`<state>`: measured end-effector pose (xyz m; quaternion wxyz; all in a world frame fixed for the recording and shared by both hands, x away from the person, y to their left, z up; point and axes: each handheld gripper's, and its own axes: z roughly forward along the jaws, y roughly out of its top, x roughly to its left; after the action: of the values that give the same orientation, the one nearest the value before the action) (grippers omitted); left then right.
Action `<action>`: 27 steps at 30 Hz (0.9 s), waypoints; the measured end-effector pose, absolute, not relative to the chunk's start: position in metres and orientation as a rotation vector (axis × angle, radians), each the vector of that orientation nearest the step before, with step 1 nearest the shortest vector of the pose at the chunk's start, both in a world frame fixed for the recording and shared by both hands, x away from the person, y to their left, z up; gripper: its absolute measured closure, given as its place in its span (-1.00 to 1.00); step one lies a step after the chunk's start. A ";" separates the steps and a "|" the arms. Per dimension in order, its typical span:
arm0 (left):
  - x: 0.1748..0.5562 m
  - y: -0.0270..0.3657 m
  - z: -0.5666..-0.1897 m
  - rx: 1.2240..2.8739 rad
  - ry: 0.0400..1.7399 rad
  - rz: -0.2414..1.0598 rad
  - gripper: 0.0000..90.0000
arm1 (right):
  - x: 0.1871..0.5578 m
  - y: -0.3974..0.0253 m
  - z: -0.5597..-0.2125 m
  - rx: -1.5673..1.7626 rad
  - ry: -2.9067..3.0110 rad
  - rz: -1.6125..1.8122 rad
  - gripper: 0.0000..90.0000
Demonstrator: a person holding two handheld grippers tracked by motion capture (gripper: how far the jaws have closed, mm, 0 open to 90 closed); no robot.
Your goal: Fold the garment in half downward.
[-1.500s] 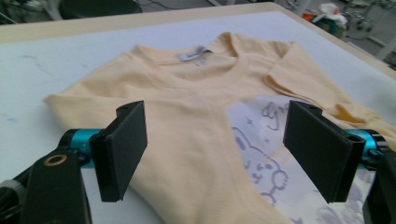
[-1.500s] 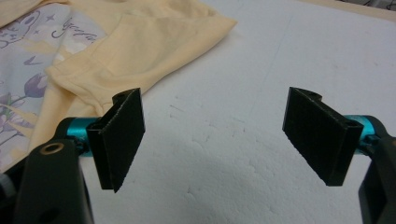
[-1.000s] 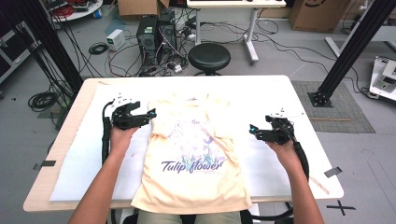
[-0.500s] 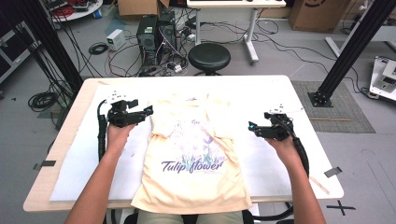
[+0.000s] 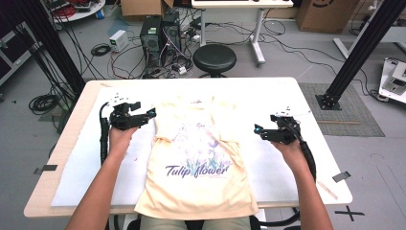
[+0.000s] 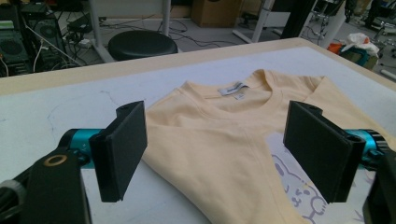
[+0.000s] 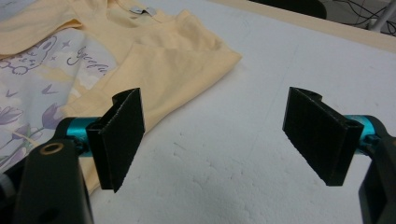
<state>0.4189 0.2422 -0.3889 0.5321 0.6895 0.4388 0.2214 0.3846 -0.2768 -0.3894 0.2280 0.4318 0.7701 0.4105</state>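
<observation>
Left gripper view: T-shirt between open jaws.

The T-shirt is soft, matt yellow cloth with a flat purple print. Under it, the white sheet looks rough and grainy like foam. The table edge beyond is smooth pale wood.

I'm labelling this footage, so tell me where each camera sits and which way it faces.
High view: above the person's side, facing forward and down on the table; both forearms, left hand-held gripper, right hand-held gripper.
Left gripper view: rides the left hand-held gripper, facing the shirt collar; open jaws show.
Right gripper view: rides the right hand-held gripper, facing the shirt's folded sleeve; open jaws show.
All share the shirt.
</observation>
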 end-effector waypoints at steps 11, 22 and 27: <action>0.463 0.250 -0.392 1.739 1.140 0.480 -0.51 | 0.400 -0.270 -0.389 1.209 2.154 1.128 -0.53; 0.509 0.242 -0.423 1.844 1.291 0.453 -0.30 | 0.412 -0.264 -0.393 1.221 2.200 1.098 -0.53; 0.518 0.240 -0.435 1.841 1.351 0.486 -0.17 | 0.421 -0.259 -0.395 1.236 2.196 1.067 -0.53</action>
<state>0.5178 0.2401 -0.4349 0.3925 0.7252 0.5323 0.1916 0.4214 -0.2588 -0.3951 0.2011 0.4424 0.7861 0.3821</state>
